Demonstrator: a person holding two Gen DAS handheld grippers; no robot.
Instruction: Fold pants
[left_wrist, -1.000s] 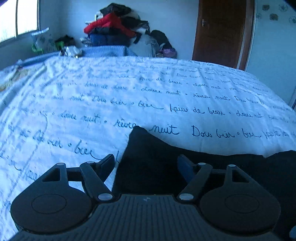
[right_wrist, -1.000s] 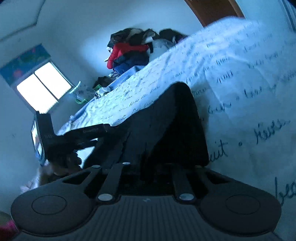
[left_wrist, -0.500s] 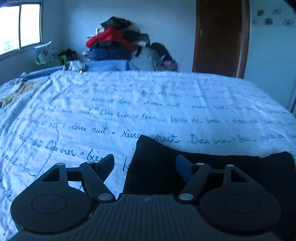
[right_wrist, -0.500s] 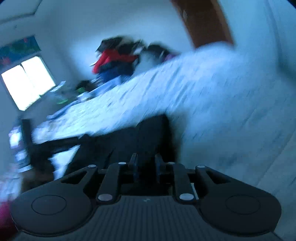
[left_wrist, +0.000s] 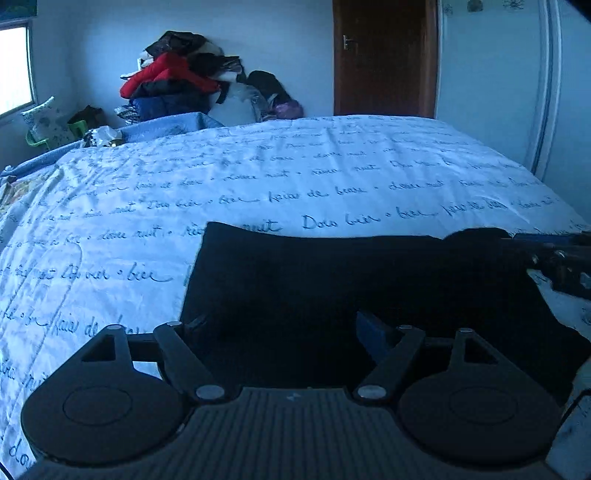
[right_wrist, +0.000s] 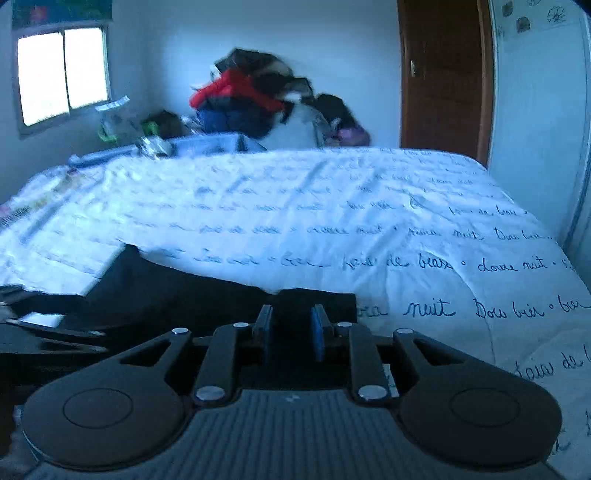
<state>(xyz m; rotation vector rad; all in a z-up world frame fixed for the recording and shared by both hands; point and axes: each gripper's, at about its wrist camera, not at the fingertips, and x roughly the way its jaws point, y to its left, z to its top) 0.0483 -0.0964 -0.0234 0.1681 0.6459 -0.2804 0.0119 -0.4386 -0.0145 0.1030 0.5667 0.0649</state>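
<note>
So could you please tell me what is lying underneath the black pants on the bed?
The black pants lie flat on the white bedspread with blue script, which shows on every side but the near one. Whatever sits directly beneath the fabric is covered and cannot be seen.

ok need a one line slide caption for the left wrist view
Open left gripper poised over folded black pants on a script-printed bedspread, right gripper at the far edge.

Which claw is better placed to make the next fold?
Probably right: the right claw sits narrowed at the black pants' edge, while the left claw hangs wide open above them.
</note>
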